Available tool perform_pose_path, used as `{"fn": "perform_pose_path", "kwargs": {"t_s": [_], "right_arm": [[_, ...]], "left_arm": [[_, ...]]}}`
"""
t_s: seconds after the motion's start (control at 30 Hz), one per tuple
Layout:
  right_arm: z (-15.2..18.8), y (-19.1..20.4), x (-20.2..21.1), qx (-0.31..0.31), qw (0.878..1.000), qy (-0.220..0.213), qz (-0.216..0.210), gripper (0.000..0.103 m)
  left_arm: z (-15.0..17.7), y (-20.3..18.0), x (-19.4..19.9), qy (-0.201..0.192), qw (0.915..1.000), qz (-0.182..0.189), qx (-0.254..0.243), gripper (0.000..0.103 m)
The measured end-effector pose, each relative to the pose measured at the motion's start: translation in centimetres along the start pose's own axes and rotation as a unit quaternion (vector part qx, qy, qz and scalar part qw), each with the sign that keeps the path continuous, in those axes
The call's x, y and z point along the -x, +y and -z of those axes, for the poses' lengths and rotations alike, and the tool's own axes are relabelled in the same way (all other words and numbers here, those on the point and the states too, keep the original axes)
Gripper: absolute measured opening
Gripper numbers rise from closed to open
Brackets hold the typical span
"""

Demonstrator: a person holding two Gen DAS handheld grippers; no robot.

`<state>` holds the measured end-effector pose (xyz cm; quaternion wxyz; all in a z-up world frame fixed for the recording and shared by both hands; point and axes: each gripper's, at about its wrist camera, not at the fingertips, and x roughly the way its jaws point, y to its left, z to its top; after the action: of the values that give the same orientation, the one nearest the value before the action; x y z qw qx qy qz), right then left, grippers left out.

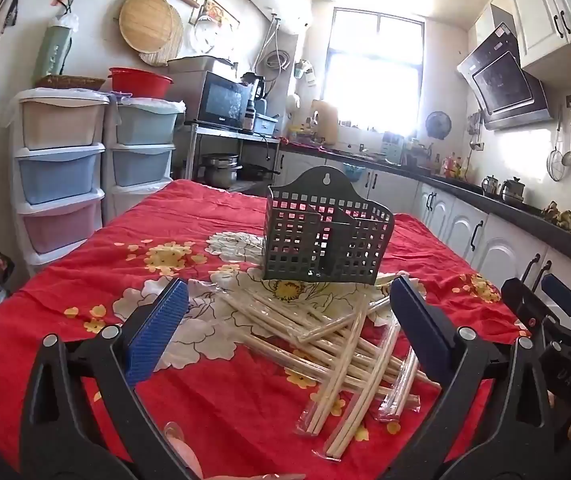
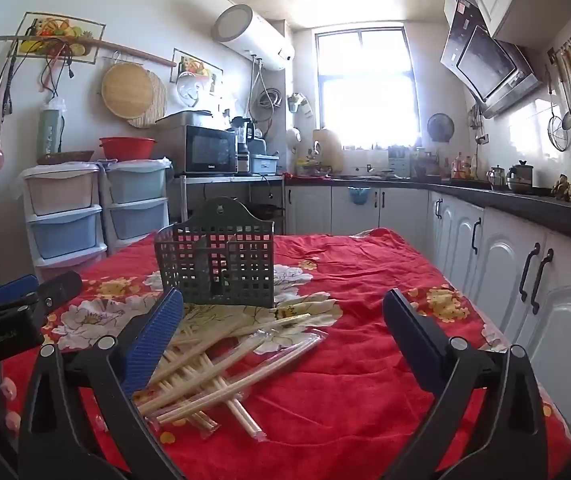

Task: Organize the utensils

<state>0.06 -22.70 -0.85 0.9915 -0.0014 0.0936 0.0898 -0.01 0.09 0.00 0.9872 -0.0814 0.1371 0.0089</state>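
Left wrist view, one slotted holder (image 1: 327, 232), many wrapped chopsticks (image 1: 341, 344), uncountable.

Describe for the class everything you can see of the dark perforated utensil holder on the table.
The utensil holder is a dark grey-green basket, seemingly plastic, with walls of square holes. A raised, arched back panel carries a keyhole hanging slot. Inner dividers split it into compartments, all apparently empty. It stands upright on the red floral cloth, just behind the heap of wrapped chopsticks; some ends reach its base. Neither gripper touches it.
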Motion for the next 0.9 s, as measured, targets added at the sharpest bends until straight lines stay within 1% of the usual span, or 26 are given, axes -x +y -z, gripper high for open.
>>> {"fn": "perform_pose_path", "kwargs": {"t_s": [0.9], "right_arm": [[-0.22,-0.21,0.32,0.000,1.000,-0.005,0.008,0.097]], "left_arm": [[-0.13,-0.30,0.08,0.000,1.0000,0.008,-0.002,0.093]]}}
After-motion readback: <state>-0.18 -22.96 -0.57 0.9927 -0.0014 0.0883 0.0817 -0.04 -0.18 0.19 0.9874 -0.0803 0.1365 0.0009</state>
